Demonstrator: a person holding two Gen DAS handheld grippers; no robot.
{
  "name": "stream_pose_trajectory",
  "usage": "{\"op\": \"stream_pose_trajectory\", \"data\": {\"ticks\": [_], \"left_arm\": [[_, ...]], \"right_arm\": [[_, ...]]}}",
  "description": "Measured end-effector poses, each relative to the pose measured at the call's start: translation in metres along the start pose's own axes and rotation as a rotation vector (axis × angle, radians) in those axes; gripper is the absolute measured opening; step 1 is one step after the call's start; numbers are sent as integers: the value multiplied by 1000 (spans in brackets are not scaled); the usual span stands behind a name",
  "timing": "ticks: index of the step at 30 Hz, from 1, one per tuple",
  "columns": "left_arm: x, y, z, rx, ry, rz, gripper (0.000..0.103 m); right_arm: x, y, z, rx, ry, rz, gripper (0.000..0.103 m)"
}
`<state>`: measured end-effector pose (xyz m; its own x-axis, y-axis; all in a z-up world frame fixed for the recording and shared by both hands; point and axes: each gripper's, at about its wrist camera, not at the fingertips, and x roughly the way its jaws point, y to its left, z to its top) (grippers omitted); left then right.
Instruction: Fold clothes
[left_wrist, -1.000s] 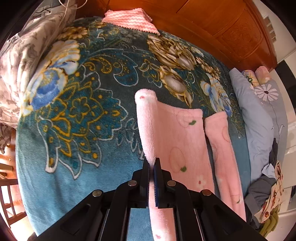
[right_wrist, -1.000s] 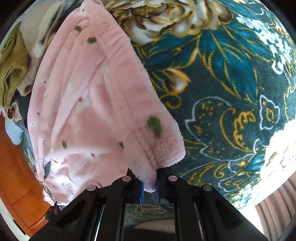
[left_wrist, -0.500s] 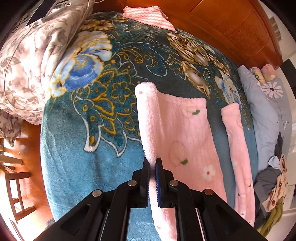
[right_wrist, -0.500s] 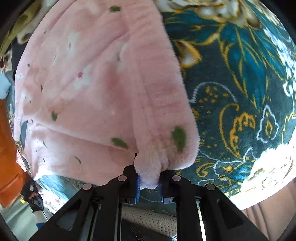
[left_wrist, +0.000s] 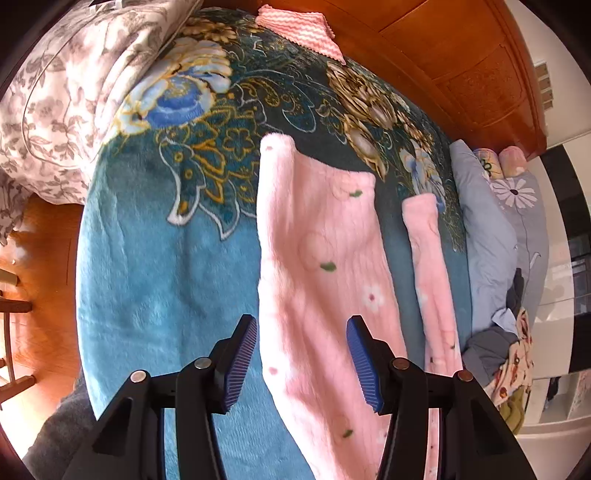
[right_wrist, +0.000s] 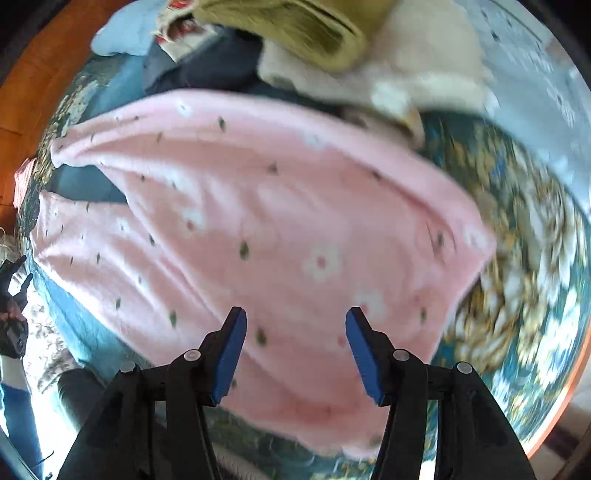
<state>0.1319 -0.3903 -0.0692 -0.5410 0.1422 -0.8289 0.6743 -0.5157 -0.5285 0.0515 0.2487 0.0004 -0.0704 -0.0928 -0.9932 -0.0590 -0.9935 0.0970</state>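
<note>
Left gripper (left_wrist: 301, 356) and right gripper (right_wrist: 295, 349): jaws just opened, apart, clamping nothing. Pink fleece pajama pants (left_wrist: 325, 280) lying flat mid-bed on floral blanket (left_wrist: 166, 280), near the clothes pile edge. Next: regrip both ends evenly, fold across, keeping edges aligned.

No text, label, brand, number or sign can be read in either view. The pink garment (left_wrist: 325, 266) carries only printed flowers and green leaf shapes, the blanket (left_wrist: 166, 280) only a floral pattern, and the right wrist view is too blurred for any lettering to be made out.
</note>
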Motion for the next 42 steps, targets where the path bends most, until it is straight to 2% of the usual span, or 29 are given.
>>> {"op": "stream_pose_trajectory", "data": {"ticks": [2, 5, 6, 11, 15, 16, 17, 18, 20, 22, 25, 30, 33, 36, 42], "left_arm": [[-6, -4, -17, 5, 11, -27, 55], [-15, -9, -42, 18, 25, -55, 57], [-18, -9, -50, 21, 29, -59, 58], [-29, -8, -87, 17, 49, -76, 59], [-34, -6, -106, 18, 59, -73, 59], [-33, -7, -109, 17, 62, -70, 59], [-32, -7, -110, 15, 64, -67, 59], [-32, -8, -111, 12, 66, -69, 59], [-31, -12, -114, 12, 66, -78, 59], [-27, -19, -118, 16, 68, -95, 59], [-19, -30, -124, 10, 86, -130, 59], [0, -50, -134, 8, 140, -166, 59], [12, -68, -135, 41, 168, -169, 61], [28, -90, -133, 96, 189, -154, 64], [70, -122, -118, 127, 211, -109, 65]], "right_arm": [[8, 18, 35, -93, -92, 9, 57], [28, 44, 82, -198, -166, 1, 57], [37, 61, 87, -225, -189, -15, 57], [90, 77, 127, -329, -146, -93, 57], [118, 90, 138, -355, -65, -85, 55], [120, 92, 136, -360, -67, -85, 47], [121, 94, 135, -365, -70, -86, 20], [120, 95, 133, -363, -76, -85, 8], [111, 98, 126, -358, -107, -72, 6], [87, 105, 114, -361, -168, -20, 5], [38, 126, 70, -435, -267, 111, 5], [27, 174, -43, -705, -243, 249, 5], [76, 185, -81, -732, -119, 251, 5], [97, 176, -98, -639, -38, 298, 5], [86, 167, -95, -518, -54, 378, 5]]}}
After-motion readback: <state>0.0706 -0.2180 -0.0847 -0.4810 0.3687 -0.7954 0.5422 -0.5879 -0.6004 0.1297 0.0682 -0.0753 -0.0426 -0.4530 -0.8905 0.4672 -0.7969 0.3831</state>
